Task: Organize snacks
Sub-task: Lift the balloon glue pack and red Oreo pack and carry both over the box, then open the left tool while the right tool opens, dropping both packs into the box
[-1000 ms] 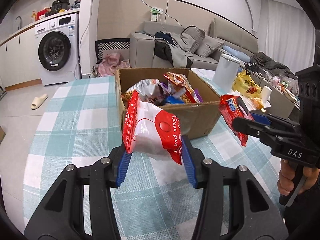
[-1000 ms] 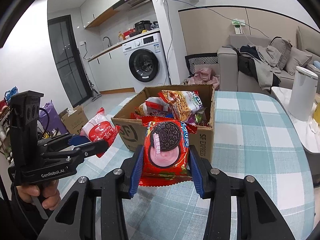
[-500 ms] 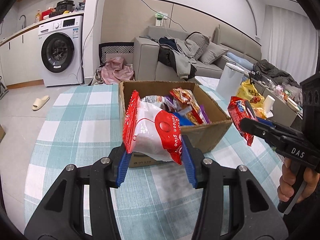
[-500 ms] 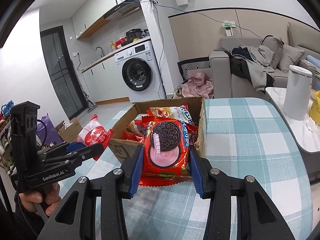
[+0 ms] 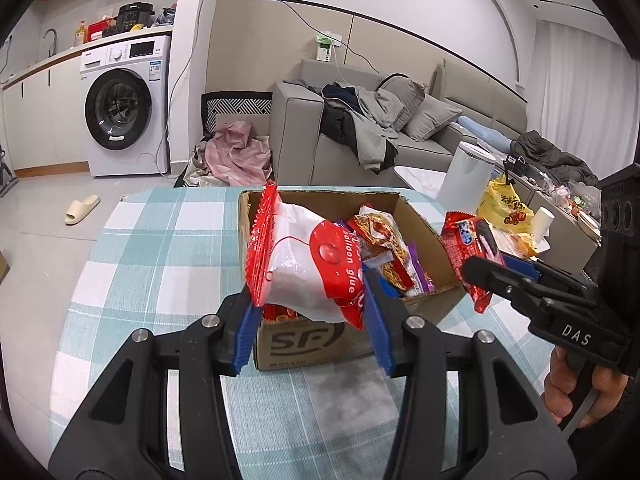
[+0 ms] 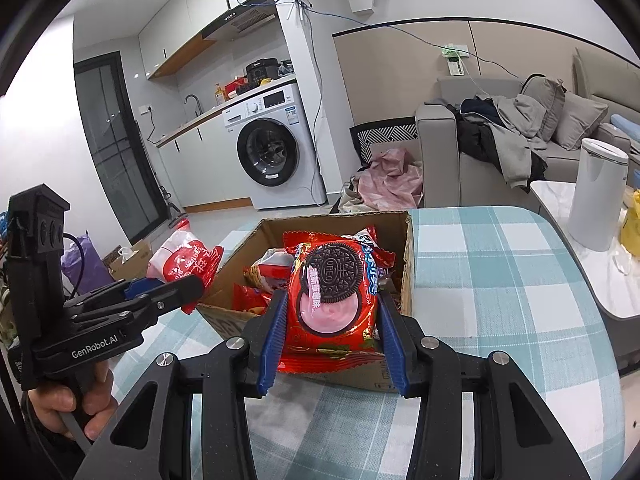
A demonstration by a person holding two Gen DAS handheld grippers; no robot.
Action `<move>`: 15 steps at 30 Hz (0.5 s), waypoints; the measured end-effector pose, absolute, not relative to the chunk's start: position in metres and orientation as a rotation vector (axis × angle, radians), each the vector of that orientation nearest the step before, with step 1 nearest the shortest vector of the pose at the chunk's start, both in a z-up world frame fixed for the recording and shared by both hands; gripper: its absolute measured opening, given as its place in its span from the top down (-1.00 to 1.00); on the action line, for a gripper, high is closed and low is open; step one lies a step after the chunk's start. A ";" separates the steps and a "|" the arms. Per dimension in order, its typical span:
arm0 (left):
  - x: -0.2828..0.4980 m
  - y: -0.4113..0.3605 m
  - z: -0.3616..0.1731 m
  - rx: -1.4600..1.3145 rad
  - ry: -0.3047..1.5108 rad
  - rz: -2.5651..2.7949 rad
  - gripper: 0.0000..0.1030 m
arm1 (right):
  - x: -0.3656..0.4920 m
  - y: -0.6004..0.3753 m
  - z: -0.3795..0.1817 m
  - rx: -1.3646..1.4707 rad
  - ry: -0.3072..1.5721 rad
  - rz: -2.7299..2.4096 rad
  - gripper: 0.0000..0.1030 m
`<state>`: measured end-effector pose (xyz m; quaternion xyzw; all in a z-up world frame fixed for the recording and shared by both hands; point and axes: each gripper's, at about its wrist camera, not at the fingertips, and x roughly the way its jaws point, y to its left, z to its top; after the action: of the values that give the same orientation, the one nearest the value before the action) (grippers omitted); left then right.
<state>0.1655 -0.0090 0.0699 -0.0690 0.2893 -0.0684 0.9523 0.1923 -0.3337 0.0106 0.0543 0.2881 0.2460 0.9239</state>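
My left gripper (image 5: 310, 320) is shut on a red and white snack bag (image 5: 308, 264) and holds it over the near left corner of the cardboard box (image 5: 304, 340). The bag also shows in the right wrist view (image 6: 184, 260). My right gripper (image 6: 332, 336) is shut on a red Oreo packet (image 6: 334, 300) and holds it above the near edge of the box (image 6: 408, 248). The packet also shows in the left wrist view (image 5: 468, 248), at the box's right side. The box holds several snack packets (image 5: 384, 240).
The box stands on a table with a teal checked cloth (image 5: 160, 248). A white cylinder (image 6: 596, 192) and a yellow bag (image 5: 506, 204) stand on a low table to the right. A sofa (image 5: 360, 132) and a washing machine (image 5: 120, 108) are behind.
Both grippers have risen and moved forward toward the box with their packets. The box now lies closer and lower in both views, partly under the held packets.
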 end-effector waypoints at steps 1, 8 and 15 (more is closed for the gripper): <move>0.168 -0.009 0.069 -0.143 0.592 -0.137 0.14 | 0.195 -0.333 0.009 0.113 0.596 0.505 0.14; 0.190 -0.011 0.059 -0.140 0.609 -0.135 0.14 | 0.213 -0.328 0.005 0.131 0.612 0.496 0.14; 0.209 -0.019 0.045 -0.120 0.623 -0.131 0.14 | 0.229 -0.319 -0.001 0.123 0.628 0.480 0.14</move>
<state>0.2090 -0.0188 0.0449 -0.0592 0.3062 -0.0642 0.9480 0.2286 -0.3191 -0.0011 0.0601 0.3056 0.2337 0.9211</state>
